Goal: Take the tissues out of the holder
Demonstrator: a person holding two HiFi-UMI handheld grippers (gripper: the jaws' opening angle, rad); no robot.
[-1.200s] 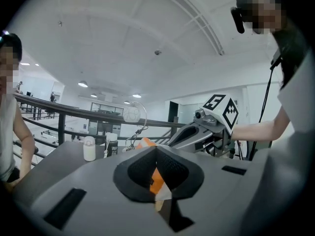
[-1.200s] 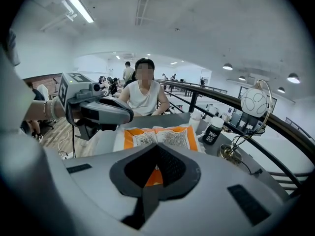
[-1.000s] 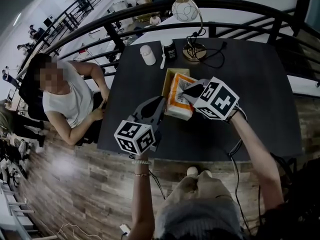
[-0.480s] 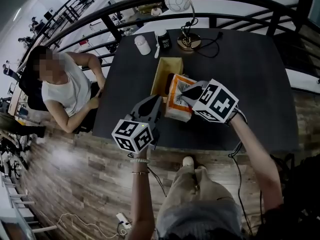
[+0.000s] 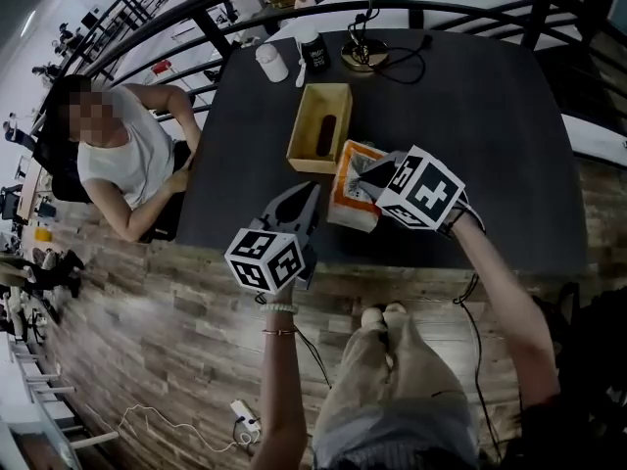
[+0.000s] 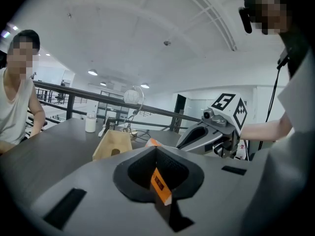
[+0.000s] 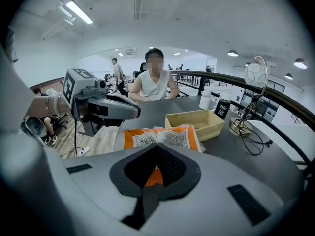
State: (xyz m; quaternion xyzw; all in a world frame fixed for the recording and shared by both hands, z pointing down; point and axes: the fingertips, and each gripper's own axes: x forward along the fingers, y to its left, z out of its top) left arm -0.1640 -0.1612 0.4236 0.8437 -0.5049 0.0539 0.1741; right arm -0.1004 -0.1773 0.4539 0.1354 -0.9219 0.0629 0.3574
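Note:
The orange and white tissue pack point(image 5: 351, 186) hangs over the dark table point(image 5: 490, 135), just clear of the wooden holder point(image 5: 318, 125). My right gripper point(image 5: 366, 178) is shut on the pack's right end; in the right gripper view the pack point(image 7: 160, 136) spreads out beyond the closed jaws of my right gripper point(image 7: 156, 149). My left gripper point(image 5: 313, 196) is at the pack's left edge. In the left gripper view, an orange strip of the pack point(image 6: 159, 183) is pinched in the left gripper point(image 6: 156, 151). The holder point(image 7: 194, 123) stands empty, with a slot in its floor.
A globe lamp point(image 5: 353, 8) with its cable point(image 5: 411, 47), a white bottle point(image 5: 270, 63) and a dark jar point(image 5: 313, 52) stand at the table's far edge. A seated person point(image 5: 118, 155) is at the left side. A railing runs behind the table.
The pack has come out of the holder and moved toward the table's near edge with both grippers. The holder now stands apart, farther away and empty.

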